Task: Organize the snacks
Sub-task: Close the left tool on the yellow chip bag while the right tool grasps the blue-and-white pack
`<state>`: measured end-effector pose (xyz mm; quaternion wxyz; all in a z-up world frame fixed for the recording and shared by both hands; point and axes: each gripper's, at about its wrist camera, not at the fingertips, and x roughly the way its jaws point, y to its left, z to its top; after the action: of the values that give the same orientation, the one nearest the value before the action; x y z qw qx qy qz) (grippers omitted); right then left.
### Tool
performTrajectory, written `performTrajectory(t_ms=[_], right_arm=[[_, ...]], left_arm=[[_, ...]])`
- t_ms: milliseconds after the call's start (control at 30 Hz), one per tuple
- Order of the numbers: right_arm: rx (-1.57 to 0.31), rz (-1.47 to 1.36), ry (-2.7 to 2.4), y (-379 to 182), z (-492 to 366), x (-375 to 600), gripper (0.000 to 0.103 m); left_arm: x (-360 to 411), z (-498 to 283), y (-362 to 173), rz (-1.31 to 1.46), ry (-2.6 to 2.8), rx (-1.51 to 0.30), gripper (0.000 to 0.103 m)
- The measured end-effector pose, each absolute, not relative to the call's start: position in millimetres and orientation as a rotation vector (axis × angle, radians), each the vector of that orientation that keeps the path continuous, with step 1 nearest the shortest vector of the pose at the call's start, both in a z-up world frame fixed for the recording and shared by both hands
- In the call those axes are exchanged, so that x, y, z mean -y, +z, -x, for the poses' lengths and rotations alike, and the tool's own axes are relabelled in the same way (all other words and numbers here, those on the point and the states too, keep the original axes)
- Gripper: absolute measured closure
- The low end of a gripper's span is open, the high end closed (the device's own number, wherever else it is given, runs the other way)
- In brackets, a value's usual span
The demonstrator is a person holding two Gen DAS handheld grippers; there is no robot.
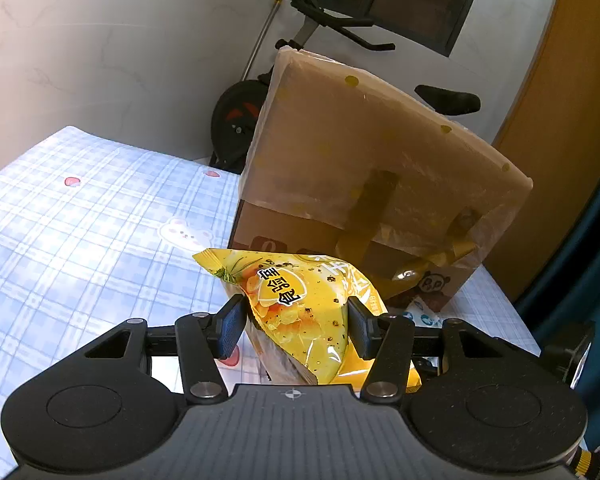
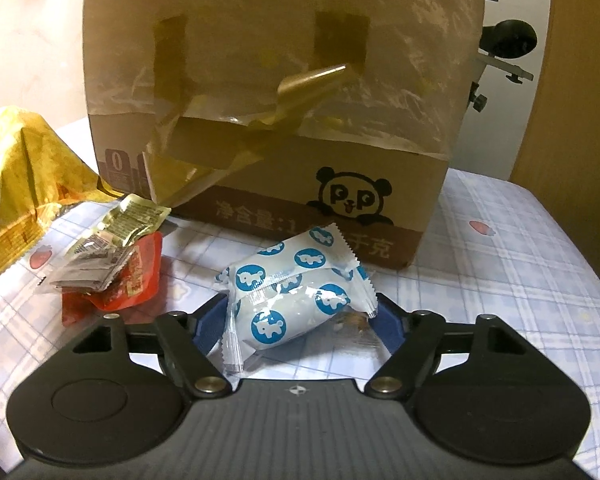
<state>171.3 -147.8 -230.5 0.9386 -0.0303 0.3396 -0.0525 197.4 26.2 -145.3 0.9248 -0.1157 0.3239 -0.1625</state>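
Note:
My left gripper [image 1: 296, 320] is shut on a yellow chip bag [image 1: 300, 300] and holds it above the table, in front of the cardboard box [image 1: 380, 160]. In the right wrist view, my right gripper [image 2: 300, 320] is closed around a white snack packet with blue elephant circles [image 2: 296, 288], low over the tablecloth, just in front of the panda-printed cardboard box [image 2: 260, 80]. The yellow chip bag [image 2: 16, 172] shows at the left edge of that view.
A red packet [image 2: 128, 280] with small gold and silver sachets [image 2: 112, 240] on it lies left of my right gripper. The blue plaid tablecloth [image 1: 80, 220] covers the table. An exercise bike [image 1: 240, 120] stands behind the box by the wall.

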Motion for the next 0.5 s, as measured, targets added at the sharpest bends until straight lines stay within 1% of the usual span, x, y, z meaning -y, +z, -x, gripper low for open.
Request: performTrajectory(t_ms=[100,167,267,433,500], right_arm=[[-0.686,0.069,-0.091,-229.9,-169.2,145.5,0.03],[-0.681,0.07,-0.084,-229.6,-167.7,144.5,0.035],[-0.674,0.067,-0.08,-228.8,-165.4,144.4,0.037],[-0.661,0.068,-0.075,-227.7,-161.4,144.1,0.038],[-0.665,0.081,-0.071,-228.1,-161.3,141.5,0.035]], left_arm=[[-26.0,-195.8,-145.5,0.239,-0.333,-0.664,0.047],[-26.3,-195.8,-145.5,0.24,-0.334,-0.663,0.047],[-26.8,-194.2,-145.5,0.241,-0.334,-0.661,0.047],[-26.7,-192.9,-145.2,0.243,-0.335,-0.664,0.047],[-26.8,-193.5,-144.8,0.244,-0.334,-0.667,0.047]])
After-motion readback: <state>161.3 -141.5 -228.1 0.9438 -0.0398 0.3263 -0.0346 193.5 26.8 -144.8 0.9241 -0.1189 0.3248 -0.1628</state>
